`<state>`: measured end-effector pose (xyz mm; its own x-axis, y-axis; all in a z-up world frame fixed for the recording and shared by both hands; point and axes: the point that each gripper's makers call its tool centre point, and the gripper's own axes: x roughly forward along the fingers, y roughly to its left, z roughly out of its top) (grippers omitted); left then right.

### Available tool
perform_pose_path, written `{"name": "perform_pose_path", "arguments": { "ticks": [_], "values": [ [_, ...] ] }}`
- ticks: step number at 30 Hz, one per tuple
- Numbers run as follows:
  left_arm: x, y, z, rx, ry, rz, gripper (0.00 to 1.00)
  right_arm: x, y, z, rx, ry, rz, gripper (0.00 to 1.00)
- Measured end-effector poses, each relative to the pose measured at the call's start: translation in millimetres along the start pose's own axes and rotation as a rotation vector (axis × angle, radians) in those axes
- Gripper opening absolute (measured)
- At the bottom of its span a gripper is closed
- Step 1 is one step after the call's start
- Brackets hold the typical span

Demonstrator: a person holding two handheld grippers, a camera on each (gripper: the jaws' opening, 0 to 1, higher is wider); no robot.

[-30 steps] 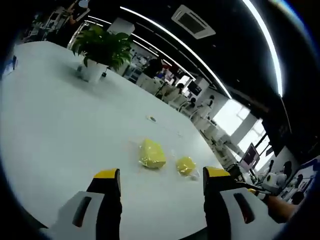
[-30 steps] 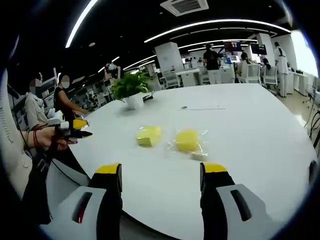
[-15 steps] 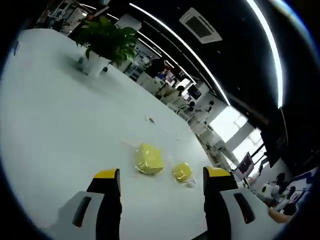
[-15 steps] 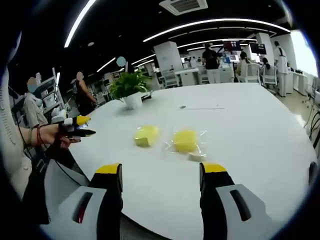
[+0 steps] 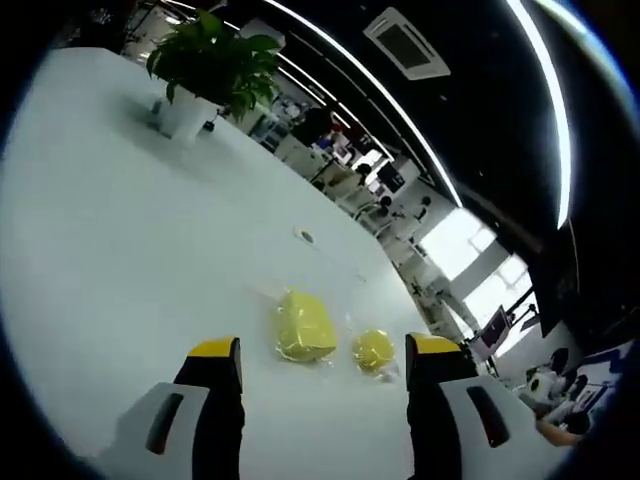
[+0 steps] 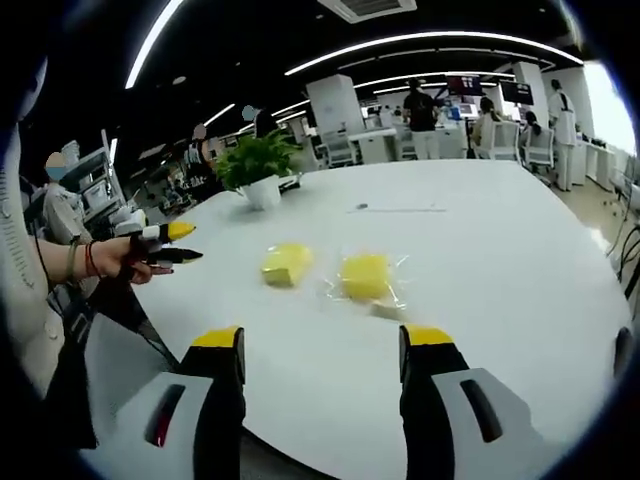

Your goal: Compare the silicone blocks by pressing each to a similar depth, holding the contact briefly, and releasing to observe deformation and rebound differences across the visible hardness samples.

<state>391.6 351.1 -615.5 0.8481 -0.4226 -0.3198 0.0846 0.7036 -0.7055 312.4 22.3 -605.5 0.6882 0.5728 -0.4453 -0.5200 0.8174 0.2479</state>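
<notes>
Both cameras have shifted a little, while the two yellow silicone blocks [image 6: 287, 263] [image 6: 364, 276] stay in their clear wrappers near the middle of the white table [image 6: 520, 250], away from every edge. Left gripper [image 5: 318, 352] and right gripper [image 6: 318, 340] hover wide open and empty, well apart from the blocks, probably aiming before the first press.

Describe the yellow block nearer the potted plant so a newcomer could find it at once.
Start at the big white table and find the potted plant toward its far side. Two yellow blocks lie in front of it; take the plant-side block. Its neighbour block sits in crinkled clear wrap that spreads out around it.
</notes>
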Motion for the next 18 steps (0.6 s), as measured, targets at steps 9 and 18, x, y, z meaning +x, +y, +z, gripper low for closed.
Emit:
{"name": "perform_pose_path", "arguments": {
  "ticks": [9, 18],
  "values": [
    [25.3, 6.6, -3.6, -0.026, 0.021, 0.002, 0.65, 5.6, -6.8, -1.6, -0.009, 0.024, 0.002, 0.57],
    [58.3, 16.3, -3.8, -0.048, 0.052, -0.005, 0.65, 8.9, -11.4, -3.4, -0.010, 0.051, -0.005, 0.57]
  ]
}}
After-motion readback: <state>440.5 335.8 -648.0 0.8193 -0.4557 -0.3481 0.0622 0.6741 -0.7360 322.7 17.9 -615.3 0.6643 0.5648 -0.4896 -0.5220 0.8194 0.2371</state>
